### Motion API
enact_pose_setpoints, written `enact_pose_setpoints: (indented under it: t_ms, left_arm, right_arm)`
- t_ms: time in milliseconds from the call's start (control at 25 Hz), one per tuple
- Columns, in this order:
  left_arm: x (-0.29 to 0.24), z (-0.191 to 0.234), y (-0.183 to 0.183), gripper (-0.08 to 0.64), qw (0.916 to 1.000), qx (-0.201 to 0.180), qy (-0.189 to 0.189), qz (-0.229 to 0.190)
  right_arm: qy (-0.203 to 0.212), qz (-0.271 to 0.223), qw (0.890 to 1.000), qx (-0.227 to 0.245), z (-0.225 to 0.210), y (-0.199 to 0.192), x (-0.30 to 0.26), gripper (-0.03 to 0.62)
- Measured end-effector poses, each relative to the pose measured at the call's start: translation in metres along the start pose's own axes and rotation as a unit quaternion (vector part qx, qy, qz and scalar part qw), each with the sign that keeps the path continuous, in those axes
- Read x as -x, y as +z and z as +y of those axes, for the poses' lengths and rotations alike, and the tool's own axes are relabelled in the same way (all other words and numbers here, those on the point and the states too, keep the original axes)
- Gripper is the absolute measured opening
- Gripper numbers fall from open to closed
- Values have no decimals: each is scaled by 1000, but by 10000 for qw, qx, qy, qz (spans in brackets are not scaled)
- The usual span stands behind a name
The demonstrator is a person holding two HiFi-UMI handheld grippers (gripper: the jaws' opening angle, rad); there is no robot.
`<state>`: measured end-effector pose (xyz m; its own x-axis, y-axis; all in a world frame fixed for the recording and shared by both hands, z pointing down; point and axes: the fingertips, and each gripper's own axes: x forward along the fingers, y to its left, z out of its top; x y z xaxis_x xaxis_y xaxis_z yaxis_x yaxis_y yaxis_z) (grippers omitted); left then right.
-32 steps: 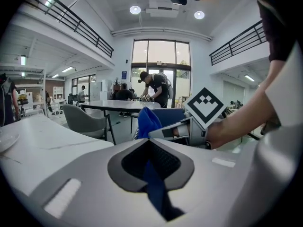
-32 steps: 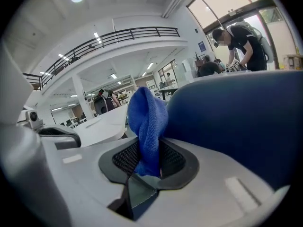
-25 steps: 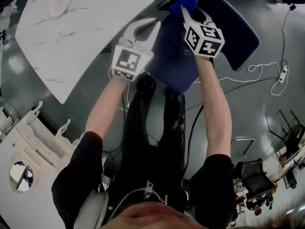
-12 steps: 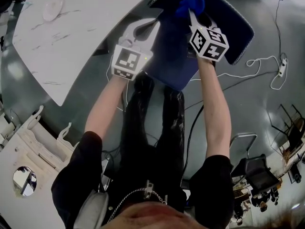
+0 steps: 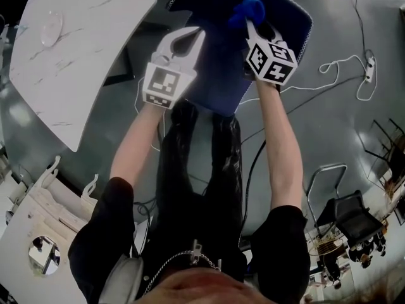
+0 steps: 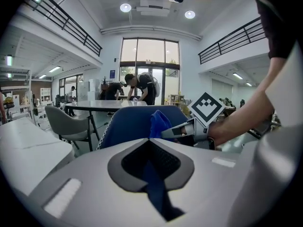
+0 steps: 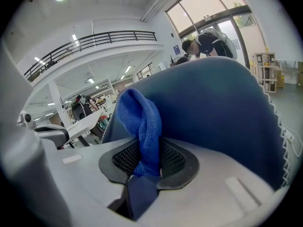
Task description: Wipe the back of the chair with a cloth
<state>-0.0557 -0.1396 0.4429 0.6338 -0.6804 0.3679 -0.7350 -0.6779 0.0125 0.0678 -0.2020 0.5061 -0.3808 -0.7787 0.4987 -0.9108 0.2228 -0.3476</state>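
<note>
The blue chair [image 5: 218, 68] has its back turned to me, at the top middle of the head view. My right gripper [image 5: 250, 21] is shut on a bunched blue cloth [image 5: 248, 7] and presses it against the upper part of the chair back [image 7: 222, 108]. The cloth [image 7: 140, 122] stands up out of the right gripper [image 7: 143, 161]. My left gripper [image 5: 192, 35] sits at the chair back's left edge, its jaws shut with blue chair fabric [image 6: 157, 193] between them. The left gripper view also has the cloth [image 6: 158, 122] and the right gripper [image 6: 176, 132] against the chair [image 6: 128, 124].
A white marble table [image 5: 76, 62] with a glass dish [image 5: 50, 28] stands to the left. A white cable and power strip [image 5: 369, 75] lie on the floor at the right. Black chairs [image 5: 347, 220] stand at the lower right. People [image 6: 141, 86] stand behind a far table.
The right gripper has slid the cloth from the chair back's top corner down toward its middle. The left gripper has kept its hold at the edge. The head view has shifted.
</note>
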Motion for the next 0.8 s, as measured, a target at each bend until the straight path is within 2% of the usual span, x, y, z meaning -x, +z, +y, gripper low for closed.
enact_pose_setpoints:
  t_ms: [200,600,800]
  left_arm:
    - [-14,-21,3,9,9999,-47,-151,-2]
    - [-35,-56,0,9,9992,-33,-392,12]
    - [-37,-57,-2,9,9992,5,-402,13]
  right_arm:
    - [-215,-56,9997,-112,-29,-5,24,106]
    - [-766,-240,9948,-624,-81,-23,69,106]
    - [-1203,-364,9874,-959,-97,-36,93,106]
